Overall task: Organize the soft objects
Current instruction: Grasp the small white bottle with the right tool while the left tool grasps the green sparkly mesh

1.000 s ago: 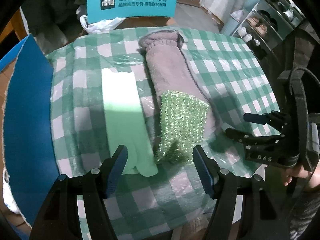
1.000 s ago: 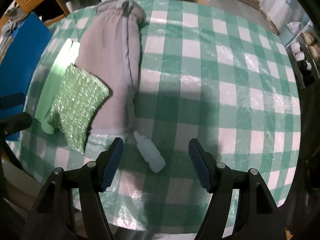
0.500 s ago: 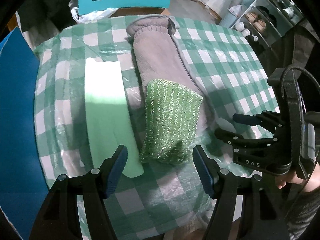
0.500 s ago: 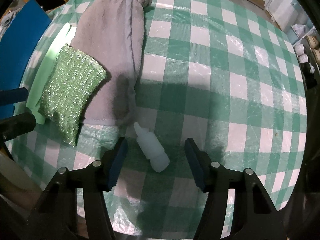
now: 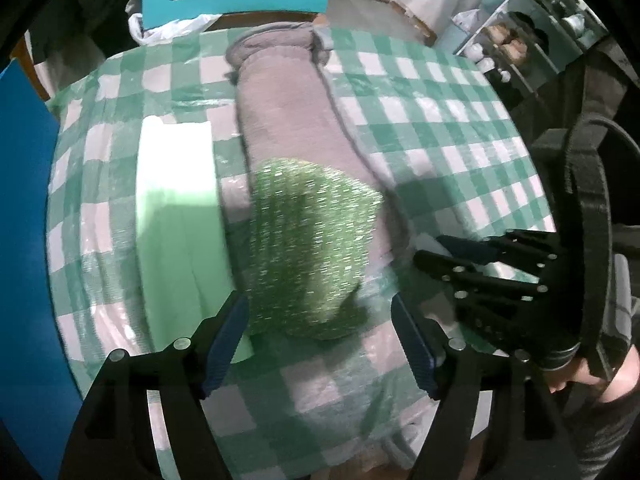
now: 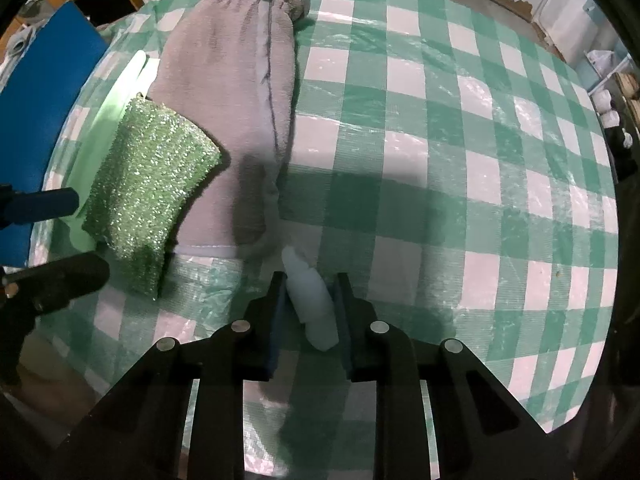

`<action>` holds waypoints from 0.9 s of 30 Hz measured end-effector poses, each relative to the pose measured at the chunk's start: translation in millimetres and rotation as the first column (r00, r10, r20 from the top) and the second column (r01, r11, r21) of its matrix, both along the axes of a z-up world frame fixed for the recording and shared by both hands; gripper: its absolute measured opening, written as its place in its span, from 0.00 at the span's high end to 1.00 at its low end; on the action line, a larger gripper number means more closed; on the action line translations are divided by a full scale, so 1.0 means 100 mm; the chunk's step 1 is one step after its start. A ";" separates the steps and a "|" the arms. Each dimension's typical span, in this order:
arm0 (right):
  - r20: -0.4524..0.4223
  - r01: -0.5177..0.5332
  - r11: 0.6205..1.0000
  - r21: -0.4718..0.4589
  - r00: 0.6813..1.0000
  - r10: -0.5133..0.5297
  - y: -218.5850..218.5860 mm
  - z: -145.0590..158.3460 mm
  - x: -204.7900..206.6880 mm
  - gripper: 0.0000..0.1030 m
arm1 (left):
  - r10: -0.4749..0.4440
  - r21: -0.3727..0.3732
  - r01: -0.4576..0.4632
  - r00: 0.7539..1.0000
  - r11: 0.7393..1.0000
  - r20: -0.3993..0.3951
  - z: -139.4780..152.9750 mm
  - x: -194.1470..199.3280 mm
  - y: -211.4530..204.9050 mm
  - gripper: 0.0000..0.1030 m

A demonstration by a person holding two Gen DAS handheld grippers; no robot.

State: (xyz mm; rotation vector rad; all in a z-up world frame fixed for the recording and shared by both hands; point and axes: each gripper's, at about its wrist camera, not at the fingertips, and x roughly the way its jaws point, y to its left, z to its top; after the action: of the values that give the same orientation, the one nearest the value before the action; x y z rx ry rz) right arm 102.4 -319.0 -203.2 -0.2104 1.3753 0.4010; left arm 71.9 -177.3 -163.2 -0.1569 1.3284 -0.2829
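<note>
On a table (image 6: 460, 128) with a green-checked cloth, the right hand-held gripper (image 6: 311, 300) is closed around a small white squeeze bottle (image 6: 310, 300) near the front edge. The left hand-held gripper (image 5: 320, 332) hovers with fingers spread before a glittery green scouring cloth (image 5: 312, 248), which lies on a grey towel (image 6: 236, 92) beside a pale green cloth (image 5: 176, 216).

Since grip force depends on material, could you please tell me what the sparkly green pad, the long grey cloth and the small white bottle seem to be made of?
Sparkly green pad: probably a metallic-thread knit scrubber, going by the glittering ribbed weave.
Long grey cloth: looks like plush fleece or microfibre, matte and fuzzy with a gathered cuff.
Small white bottle: apparently translucent soft plastic, smooth and milky, pinched in the right gripper.
</note>
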 end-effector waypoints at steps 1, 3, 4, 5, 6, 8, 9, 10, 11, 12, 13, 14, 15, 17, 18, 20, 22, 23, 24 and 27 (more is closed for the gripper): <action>0.001 0.004 1.000 0.006 1.000 -0.004 0.00 0.01 0.00 0.79 | -0.004 0.005 0.004 1.000 1.000 0.004 0.00 0.00 -0.03 0.22; 0.005 0.015 1.000 0.020 1.000 -0.015 -0.04 0.05 0.03 0.79 | -0.018 0.039 0.017 1.000 0.999 0.013 0.00 0.02 -0.09 0.21; 0.009 0.021 0.999 0.026 1.000 -0.022 -0.05 0.07 0.04 0.79 | -0.027 0.055 0.026 1.000 0.998 0.016 -0.01 0.02 -0.13 0.21; 0.014 0.026 0.999 0.034 1.000 -0.027 -0.07 0.09 0.05 0.79 | -0.034 0.065 0.033 0.999 0.997 0.017 -0.02 0.03 -0.16 0.21; 0.018 0.032 0.999 0.041 0.999 -0.032 -0.08 0.11 0.07 0.79 | -0.039 0.070 0.038 0.999 0.997 0.015 -0.03 0.04 -0.18 0.21; 0.022 0.043 0.998 0.050 0.999 -0.045 -0.10 0.15 0.09 0.79 | -0.040 0.075 0.039 0.999 0.996 0.011 -0.06 0.06 -0.21 0.21; 0.017 0.051 0.998 0.044 0.999 -0.052 -0.13 0.16 0.11 0.79 | -0.038 0.080 0.037 0.999 0.996 0.010 -0.08 0.07 -0.22 0.20; 0.017 0.057 0.997 0.050 0.998 -0.057 -0.15 0.16 0.12 0.79 | -0.037 0.084 0.036 0.999 0.996 0.009 -0.10 0.08 -0.22 0.20; 0.017 0.061 0.997 0.054 0.998 -0.062 -0.16 0.18 0.13 0.79 | -0.034 0.089 0.034 0.999 0.995 0.007 -0.11 0.10 -0.22 0.21; 0.018 0.066 0.996 0.058 0.998 -0.067 -0.17 0.16 0.11 0.79 | -0.031 0.092 0.030 1.000 0.995 0.004 -0.13 0.12 -0.22 0.21; 0.019 0.072 0.995 0.063 0.997 -0.073 -0.18 0.17 0.13 0.79 | -0.026 0.091 0.026 1.000 0.996 0.002 -0.14 0.12 -0.21 0.21; 0.021 0.077 0.995 0.071 0.997 -0.078 -0.19 0.18 0.14 0.79 | -0.019 0.087 0.019 1.000 0.996 -0.001 -0.16 0.14 -0.20 0.21; 0.024 0.082 0.994 0.078 0.996 -0.084 -0.21 0.19 0.15 0.79 | -0.012 0.083 0.013 1.000 0.996 -0.003 -0.18 0.16 -0.20 0.21; 0.029 0.088 0.992 0.090 0.995 -0.091 -0.17 0.23 0.14 0.79 | -0.003 0.077 0.004 1.000 0.997 -0.012 -0.22 0.19 -0.19 0.21; 0.032 0.089 0.991 0.098 0.995 -0.093 -0.17 0.25 0.15 0.79 | -0.001 0.077 0.003 1.000 0.997 -0.014 -0.24 0.20 -0.18 0.21; 0.036 0.090 0.990 0.105 0.995 -0.094 -0.15 0.30 0.13 0.79 | -0.003 0.077 0.003 1.000 0.997 -0.011 -0.24 0.20 -0.18 0.21; 0.039 0.086 0.990 0.111 0.995 -0.091 -0.13 0.32 0.13 0.79 | -0.008 0.069 0.008 1.000 0.998 -0.002 -0.23 0.19 -0.17 0.21; 0.040 0.084 0.990 0.113 0.995 -0.089 -0.12 0.32 0.13 0.79 | -0.010 0.064 0.010 1.000 0.998 0.004 -0.22 0.18 -0.17 0.25; 0.041 0.081 0.990 0.113 0.995 -0.087 -0.11 0.33 0.13 0.79 | -0.010 0.061 0.009 1.000 0.998 0.010 -0.21 0.17 -0.17 0.35; 0.042 0.076 0.990 0.118 0.996 -0.081 -0.16 0.37 0.09 0.79 | -0.007 0.035 0.006 1.000 0.999 0.010 -0.20 0.17 -0.13 0.54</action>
State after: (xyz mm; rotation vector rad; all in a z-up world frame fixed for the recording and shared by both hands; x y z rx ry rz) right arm 111.7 -334.9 -166.0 -0.0687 1.3059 0.4071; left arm 88.5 -190.2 -183.0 -0.1213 1.3236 -0.2651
